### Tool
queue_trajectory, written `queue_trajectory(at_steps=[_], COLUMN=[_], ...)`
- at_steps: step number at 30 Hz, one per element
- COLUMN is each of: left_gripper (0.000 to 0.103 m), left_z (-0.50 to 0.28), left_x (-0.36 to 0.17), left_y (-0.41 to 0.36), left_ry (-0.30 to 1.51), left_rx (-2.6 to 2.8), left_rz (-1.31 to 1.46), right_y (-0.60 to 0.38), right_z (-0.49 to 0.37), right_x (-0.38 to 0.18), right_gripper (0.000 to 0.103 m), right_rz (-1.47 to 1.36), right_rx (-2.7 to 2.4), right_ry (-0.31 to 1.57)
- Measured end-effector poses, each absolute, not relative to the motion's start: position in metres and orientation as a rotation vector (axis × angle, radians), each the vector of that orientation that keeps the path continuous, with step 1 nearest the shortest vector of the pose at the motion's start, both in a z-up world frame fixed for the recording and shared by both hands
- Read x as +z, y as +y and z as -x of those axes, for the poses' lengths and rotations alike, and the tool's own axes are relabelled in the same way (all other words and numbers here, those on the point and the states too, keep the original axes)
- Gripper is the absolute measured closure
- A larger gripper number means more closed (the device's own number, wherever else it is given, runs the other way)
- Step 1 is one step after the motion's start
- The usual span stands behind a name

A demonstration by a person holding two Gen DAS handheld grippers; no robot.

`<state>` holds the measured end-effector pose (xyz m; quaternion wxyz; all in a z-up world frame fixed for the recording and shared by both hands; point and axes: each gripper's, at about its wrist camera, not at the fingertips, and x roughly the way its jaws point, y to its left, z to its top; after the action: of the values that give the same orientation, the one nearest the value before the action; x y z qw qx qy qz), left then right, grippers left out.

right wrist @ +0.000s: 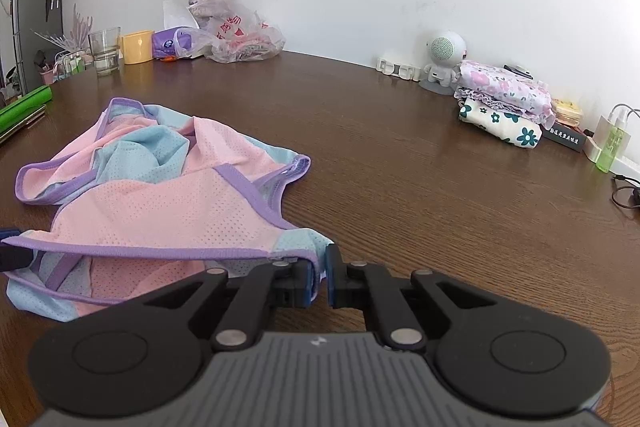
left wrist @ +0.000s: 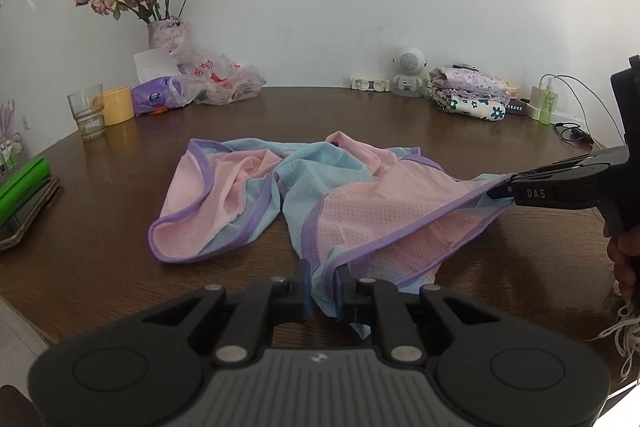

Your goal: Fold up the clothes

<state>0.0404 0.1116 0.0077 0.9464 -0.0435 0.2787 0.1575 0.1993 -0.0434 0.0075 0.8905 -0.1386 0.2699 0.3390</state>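
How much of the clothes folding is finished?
Done: a stack of folded floral clothes sits at the far right of the table. In hand: the left hand-held gripper and right hand-held gripper each pinch an edge of the pink and blue mesh garment, stretching its purple hem between them. Left: that garment lies crumpled, with no neat fold made yet.

A brown wooden table point(right wrist: 400, 155) holds a vase of dried roses point(left wrist: 166, 35), a drinking glass point(left wrist: 87, 111), a yellow cup point(left wrist: 118, 105), a white robot-shaped speaker point(right wrist: 444, 61), and a green bottle point(right wrist: 612, 143).
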Motion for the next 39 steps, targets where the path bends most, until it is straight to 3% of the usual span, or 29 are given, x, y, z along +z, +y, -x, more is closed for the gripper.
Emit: queue_trajectory(at_steps=[10,15,19,23,33,39], left_gripper=[0.091,0.101,0.102,0.102,0.102,0.101], left_z=[-0.045,-0.044,-0.050,-0.073,-0.091,-0.066], left_x=[0.002,0.005,0.027,0.090,0.312,0.381], left_y=[0.102,0.096,0.098,0.116,0.103,0.084], left_ry=[0.609,0.603,0.541,0.397,-0.036,-0.209], left_rx=[0.284,0.258,0.282,0.368,0.521,0.554], left_rz=[0.113,0.087,-0.027,-0.174,-0.434,-0.441], right_y=[-0.072,-0.079,-0.082,-0.084,-0.072,-0.080], right_z=[-0.200,-0.205,-0.212,-0.220,-0.215,-0.183], right_x=[0.023,0.040,0.057,0.079,0.310,0.401], right_gripper=[0.100,0.100,0.100,0.100,0.100,0.100], right_rz=[0.082,0.036,0.009,-0.019,-0.047,-0.044], right_rx=[0.679,0.703,0.737,0.774,0.791,0.733], right_ry=[0.548,0.546,0.549,0.546,0.167,0.004])
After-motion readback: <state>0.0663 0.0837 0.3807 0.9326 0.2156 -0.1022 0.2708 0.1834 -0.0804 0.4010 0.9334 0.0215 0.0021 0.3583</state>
